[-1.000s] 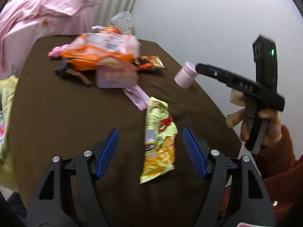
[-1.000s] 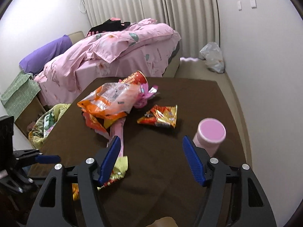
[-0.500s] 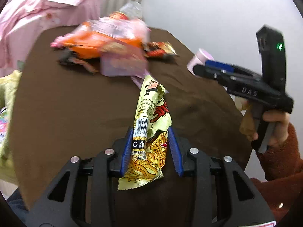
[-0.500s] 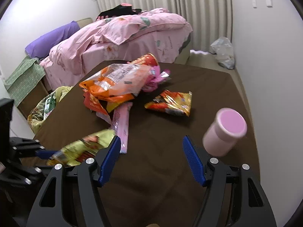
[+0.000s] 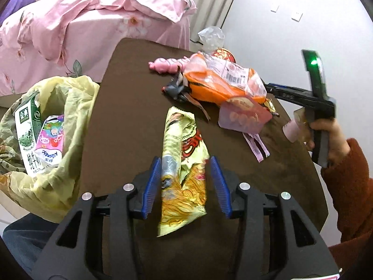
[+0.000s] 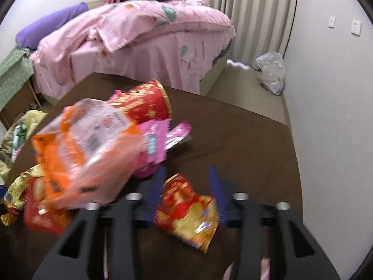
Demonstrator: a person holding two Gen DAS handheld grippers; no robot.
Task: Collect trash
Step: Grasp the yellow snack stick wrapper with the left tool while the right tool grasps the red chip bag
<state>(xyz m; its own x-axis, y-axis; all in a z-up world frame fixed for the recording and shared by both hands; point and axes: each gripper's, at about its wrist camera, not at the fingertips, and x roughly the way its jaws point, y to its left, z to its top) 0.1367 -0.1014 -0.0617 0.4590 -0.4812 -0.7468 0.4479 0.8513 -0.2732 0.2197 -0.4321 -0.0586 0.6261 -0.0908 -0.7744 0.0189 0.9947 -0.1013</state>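
My left gripper (image 5: 186, 185) is shut on a yellow noodle snack wrapper (image 5: 183, 163) and holds it over the brown table (image 5: 130, 121). My right gripper (image 6: 187, 192) has its blue fingers (image 6: 215, 193) on both sides of a red and gold snack packet (image 6: 188, 212) on the table; the view is blurred. The right gripper (image 5: 303, 95) also shows in the left wrist view, reaching in behind the orange bag (image 5: 223, 84). A yellow-green trash bag (image 5: 46, 140) hangs open at the table's left edge, with a milk carton and a pink packet inside.
A pile of trash lies mid-table: the orange bag (image 6: 81, 154), a red cup (image 6: 144, 102), pink wrappers (image 6: 160, 140). A pink cup (image 5: 291, 130) stands by the right hand. A pink bed (image 6: 139, 37) is beyond the table, a white bag (image 6: 270, 72) on the floor.
My left gripper closed on the yellow wrapper, lifted it and swung left toward the trash bag. My right gripper moved forward from beside the pink cup and closed in around the red and gold packet.
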